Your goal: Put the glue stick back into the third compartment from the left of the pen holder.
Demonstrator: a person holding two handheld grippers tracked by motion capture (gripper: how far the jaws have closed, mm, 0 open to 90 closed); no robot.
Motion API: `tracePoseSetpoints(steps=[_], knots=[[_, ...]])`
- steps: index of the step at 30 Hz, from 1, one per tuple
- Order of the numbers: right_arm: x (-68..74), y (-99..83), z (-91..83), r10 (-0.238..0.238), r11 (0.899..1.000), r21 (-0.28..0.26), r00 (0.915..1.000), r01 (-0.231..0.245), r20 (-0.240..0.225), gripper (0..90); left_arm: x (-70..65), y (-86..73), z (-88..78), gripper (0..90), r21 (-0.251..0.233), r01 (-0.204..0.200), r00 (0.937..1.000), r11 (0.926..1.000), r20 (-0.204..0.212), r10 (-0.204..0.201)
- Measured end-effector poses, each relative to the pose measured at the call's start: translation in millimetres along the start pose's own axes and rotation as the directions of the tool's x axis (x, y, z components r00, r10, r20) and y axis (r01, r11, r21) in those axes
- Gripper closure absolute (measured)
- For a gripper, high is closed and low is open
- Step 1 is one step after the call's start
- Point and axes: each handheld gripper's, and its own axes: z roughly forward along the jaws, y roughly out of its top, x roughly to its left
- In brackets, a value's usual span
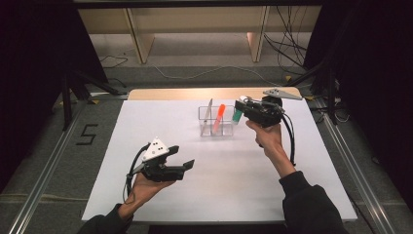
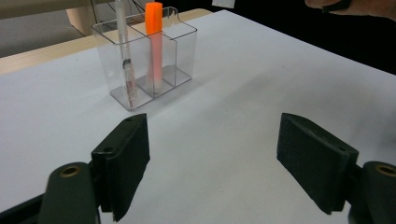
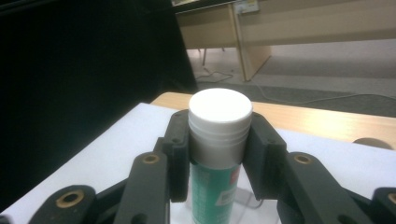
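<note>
On the near left of the white table top [image 1: 160, 131], the left gripper [image 1: 182, 157] sits in a hand just above the surface, its two black jaws standing wide apart with nothing but bare table between them. Farther back, toward the middle of the table, stands a clear plastic three-compartment pen holder [image 2: 182, 51]. Its left compartment holds a slim white pen [image 2: 122, 42], upright with a slight lean, and its middle one holds an orange highlighter marker [image 2: 154, 44]. At the right, the right gripper [image 1: 242, 110] is held up just beside the holder's right end, apart from the table. Its jaws are clamped on a green glue stick with a white cap [image 3: 218, 140], gripping it just under the cap, and the tube's green body hangs over the holder's right end.
</note>
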Motion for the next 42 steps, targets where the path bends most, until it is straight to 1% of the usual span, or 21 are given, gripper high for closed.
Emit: tracePoseSetpoints(steps=[4, 6, 13, 18, 20, 22, 25, 32, 35, 38, 39, 41, 42], knots=[[-4.3, 2.2, 12.1, -0.013, 1.0, 0.005, 0.9995, 0.013, 0.029, 65.5, 2.3, -2.3, -2.7, 24.6, 0.004, -0.008, 0.9999, 1.0, -0.009, 0.008], [-5.6, 2.7, 18.5, -0.016, 1.0, 0.01, 0.999, 0.015, 0.042, 65.5, 2.7, -3.6, -3.3, 24.4, 0.002, -0.005, 0.9999, 1.0, -0.016, 0.005], [-10.1, 2.3, 41.0, -0.004, 1.0, 0.02, 0.997, 0.002, 0.077, 65.5, 4.8, -6.7, -7.1, 23.4, -0.004, -0.008, 0.9993, 1.0, -0.037, 0.007], [-11.3, -1.1, 52.8, -0.01, 0.999, 0.034, 0.9943, 0.007, 0.106, 65.4, 5.6, -7.8, -8.6, 22.9, -0.014, -0.002, 0.9989, 0.9999, -0.046, 0.001], [-12.9, -2.9, 55.8, -0.016, 0.999, 0.038, 0.9923, 0.011, 0.123, 65.5, 5.5, -8.1, -8.7, 22.7, -0.02, 0.005, 0.9988, 0.9998, -0.048, -0.006], [-15.5, -4.2, 58.5, 0.0, 0.999, 0.039, 0.9917, -0.005, 0.129, 65.5, 5.8, -8.4, -8.8, 22.4, -0.012, -0.001, 0.9989, 0.9999, -0.048, 0.0], [-18.2, -6.6, 63.2, 0.002, 0.999, 0.043, 0.9902, -0.008, 0.14, 65.4, 5.4, -8.5, -8.5, 22.3, -0.014, -0.003, 0.9989, 0.9999, -0.048, 0.002], [-17.5, -12.6, 71.8, 0.005, 0.998, 0.054, 0.9879, -0.014, 0.155, 65.4, 6.2, -8.2, -10.5, 22.3, -0.023, 0.0, 0.9982, 0.9997, -0.06, -0.001], [-16.8, -15.7, 74.6, 0.002, 0.998, 0.064, 0.9885, -0.011, 0.151, 65.3, 6.2, -8.4, -10.3, 22.3, -0.022, 0.0, 0.998, 0.9998, -0.063, -0.001], [-15.3, -18.2, 77.1, -0.013, 0.996, 0.084, 0.9871, 0.0, 0.16, 64.6, 6.4, -8.4, -10.2, 22.2, -0.021, 0.001, 0.9981, 0.9998, -0.062, -0.003], [-15.1, -18.9, 77.1, -0.009, 0.996, 0.092, 0.9871, -0.006, 0.16, 60.8, 6.3, -8.4, -10.2, 22.2, -0.021, 0.001, 0.9981, 0.9998, -0.062, -0.003], [-15.6, -17.9, 75.6, 0.017, 0.995, 0.091, 0.9899, -0.03, 0.141, 47.5, 6.2, -8.2, -10.3, 22.3, -0.022, -0.001, 0.998, 0.9998, -0.062, 0.0], [-15.5, -16.6, 74.0, 0.024, 0.996, 0.087, 0.9904, -0.036, 0.137, 42.6, 6.3, -8.2, -10.2, 22.2, -0.022, 0.001, 0.9981, 0.9998, -0.061, -0.002]])
